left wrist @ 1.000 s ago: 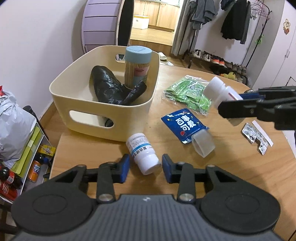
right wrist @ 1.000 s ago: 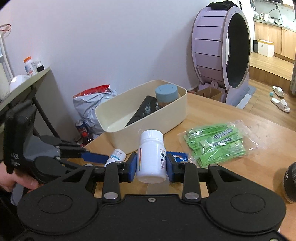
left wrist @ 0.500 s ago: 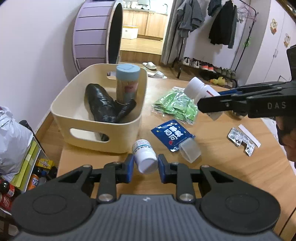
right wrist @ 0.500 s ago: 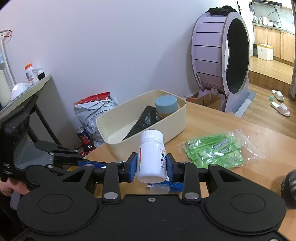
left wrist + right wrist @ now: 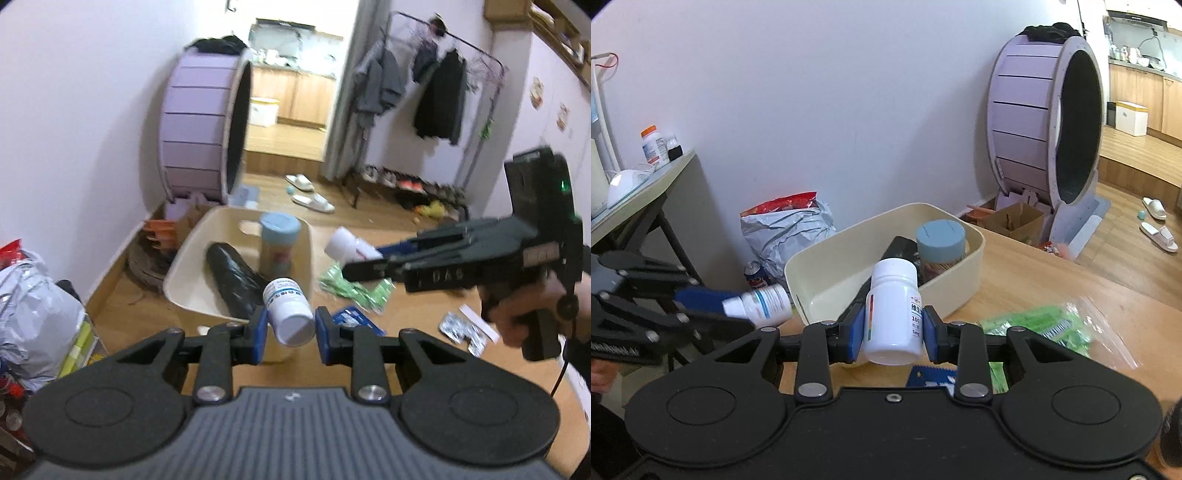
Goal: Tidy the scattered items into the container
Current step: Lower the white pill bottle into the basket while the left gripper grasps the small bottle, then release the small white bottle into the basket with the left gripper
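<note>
Two bottles are up in the air. My left gripper is clamped on a small bottle, tipped over. My right gripper squeezes a tall bottle, standing up. Ahead of both sits the tub on the bench.

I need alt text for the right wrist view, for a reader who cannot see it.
The right gripper holds an upright white pill bottle above a wooden table. Behind stands a cream bin containing a blue-lidded jar; the left gripper holds a smaller bottle.
</note>
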The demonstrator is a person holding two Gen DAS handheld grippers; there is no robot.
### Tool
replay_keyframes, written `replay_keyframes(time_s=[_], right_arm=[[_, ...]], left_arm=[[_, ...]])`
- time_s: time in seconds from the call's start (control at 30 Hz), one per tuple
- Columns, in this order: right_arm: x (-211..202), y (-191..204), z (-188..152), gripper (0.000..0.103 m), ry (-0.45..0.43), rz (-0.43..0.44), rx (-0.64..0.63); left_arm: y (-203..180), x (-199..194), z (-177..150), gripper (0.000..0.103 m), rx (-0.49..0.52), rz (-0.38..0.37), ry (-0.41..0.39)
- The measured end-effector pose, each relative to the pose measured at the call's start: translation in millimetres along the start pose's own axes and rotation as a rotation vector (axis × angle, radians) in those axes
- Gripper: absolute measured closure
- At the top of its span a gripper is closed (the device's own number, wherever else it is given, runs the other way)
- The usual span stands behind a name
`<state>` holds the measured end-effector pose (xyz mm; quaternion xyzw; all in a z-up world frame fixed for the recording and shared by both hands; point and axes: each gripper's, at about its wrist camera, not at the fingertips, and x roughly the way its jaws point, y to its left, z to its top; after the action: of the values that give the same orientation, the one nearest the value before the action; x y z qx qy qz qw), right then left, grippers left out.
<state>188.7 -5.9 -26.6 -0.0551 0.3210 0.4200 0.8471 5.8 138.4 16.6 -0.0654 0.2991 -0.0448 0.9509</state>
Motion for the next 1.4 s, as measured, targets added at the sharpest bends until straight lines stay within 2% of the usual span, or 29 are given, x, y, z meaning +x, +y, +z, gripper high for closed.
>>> replay_keyframes(time_s=[0.23,0.43,0.57,0.6,0.67,0.93,1.17,1.4], right_arm=[[32,18,17,0.070,0.037,0.034,-0.063],[61,26,22,0.070,0.078,0.047,-0.077],[67,29,19,0.065,0.079,0.031,-0.080],[66,29,18,0.064,0.078,0.034,-0.079],[63,29,18,0.056,0.071,0.033,-0.076],[24,22,18,0.053,0.004,0.014,-0.036],[-3,16,7,0.049,-0.016,-0.001,-0.001],[-24,6,-1,0.048,-0.028,-0.032,0.023]], left_arm=[[20,-9,8,0.076,-0.072,0.042,-0.047],[25,-9,9,0.076,-0.089,0.051,-0.057],[28,-6,8,0.076,-0.102,0.058,-0.054],[29,-5,8,0.076,-0.104,0.058,-0.053],[30,-3,8,0.076,-0.108,0.060,-0.051],[25,17,6,0.076,-0.082,0.077,-0.029],[16,36,10,0.076,-0.056,0.042,-0.018],[12,66,7,0.076,-0.032,0.056,0.051]])
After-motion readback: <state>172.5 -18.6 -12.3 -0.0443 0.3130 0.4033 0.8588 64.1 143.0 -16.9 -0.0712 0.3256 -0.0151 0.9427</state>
